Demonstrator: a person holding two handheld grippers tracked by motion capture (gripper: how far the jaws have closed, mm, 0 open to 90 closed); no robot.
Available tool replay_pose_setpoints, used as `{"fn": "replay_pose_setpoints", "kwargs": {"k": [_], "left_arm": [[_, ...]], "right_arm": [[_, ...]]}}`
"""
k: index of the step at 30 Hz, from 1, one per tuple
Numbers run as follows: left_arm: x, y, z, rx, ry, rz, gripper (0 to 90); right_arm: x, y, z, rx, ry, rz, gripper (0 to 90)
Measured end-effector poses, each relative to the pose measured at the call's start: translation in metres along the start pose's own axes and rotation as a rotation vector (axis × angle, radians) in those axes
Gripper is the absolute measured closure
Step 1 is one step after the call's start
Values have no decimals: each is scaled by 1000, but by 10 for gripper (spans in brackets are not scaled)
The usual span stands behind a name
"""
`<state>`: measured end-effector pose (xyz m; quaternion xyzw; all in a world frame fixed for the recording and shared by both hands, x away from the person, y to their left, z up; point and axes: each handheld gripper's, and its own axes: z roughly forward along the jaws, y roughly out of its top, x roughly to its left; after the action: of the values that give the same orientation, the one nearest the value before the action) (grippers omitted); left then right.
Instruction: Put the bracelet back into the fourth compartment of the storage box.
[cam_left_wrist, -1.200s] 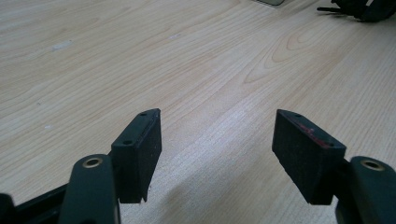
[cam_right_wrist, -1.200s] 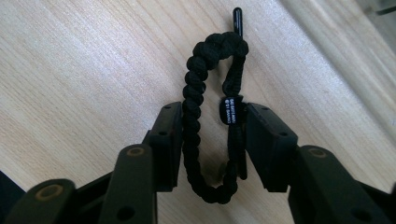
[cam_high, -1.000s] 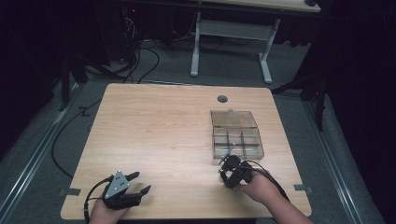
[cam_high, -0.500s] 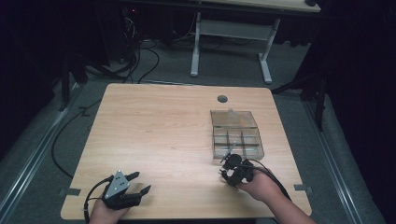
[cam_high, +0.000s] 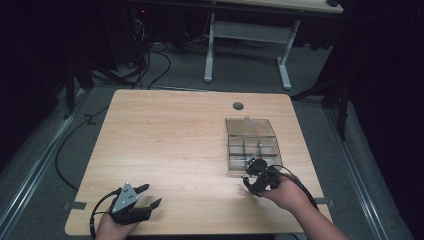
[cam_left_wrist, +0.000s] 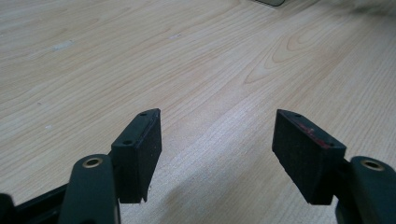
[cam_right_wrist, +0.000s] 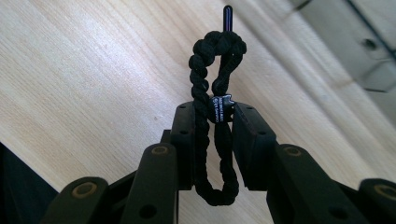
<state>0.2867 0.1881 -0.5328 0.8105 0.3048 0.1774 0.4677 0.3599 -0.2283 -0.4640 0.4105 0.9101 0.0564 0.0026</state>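
Observation:
A black twisted cord loop (cam_right_wrist: 215, 88) with a small label and a plastic tip stands between the jaws of my right gripper (cam_right_wrist: 214, 135), which is shut on it. In the high view that right gripper (cam_high: 255, 176) hovers just in front of a clear compartment box (cam_high: 251, 145) on the table's right side. My left gripper (cam_high: 145, 196) rests near the table's front left edge. Its pads (cam_left_wrist: 140, 149) are wide apart over bare wood, with nothing between them.
The wooden table (cam_high: 170, 140) has a round cable hole (cam_high: 238, 105) at the back. Beyond it stand a white desk frame (cam_high: 247, 35) and cables on the grey floor (cam_high: 150, 65). Dark curtains close both sides.
My right gripper has drifted slightly toward the front of the table, away from the clear box, still with the cord. The left gripper has stayed put.

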Motion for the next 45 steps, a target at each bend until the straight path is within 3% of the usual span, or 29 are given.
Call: {"fn": "replay_pose_setpoints", "kwargs": {"k": [3,4,6,7,8,10,12,21,23,34,45], "left_arm": [[0,0,0,-1,0,-1,334],[0,0,0,-2,1,-1,334],[0,0,0,-2,0,-1,334],[0,0,0,-3,1,-2,334],[0,0,0,0,-1,-1,334],[0,0,0,-1,-1,-2,334],[0,0,0,-1,-2,-3,334],[0,0,-1,-3,-4,-3,333],[0,0,-1,-6,-4,-5,333],[1,0,-1,-5,-8,-4,333],[1,0,-1,-3,-12,0,332]], "right_arm": [[-5,0,-6,-12,3,9,711],[-4,-1,-9,-6,6,46,711],[-9,-1,-13,-19,2,18,711],[-8,-1,-15,-14,2,43,711],[-12,-1,-18,-25,-2,7,711],[-14,0,-19,-27,5,4,711],[-15,2,-26,10,16,43,710],[-23,16,-43,20,9,35,711],[-24,23,-48,21,7,52,711],[-33,49,-50,15,0,53,712],[-41,82,-33,41,3,41,712]]}}
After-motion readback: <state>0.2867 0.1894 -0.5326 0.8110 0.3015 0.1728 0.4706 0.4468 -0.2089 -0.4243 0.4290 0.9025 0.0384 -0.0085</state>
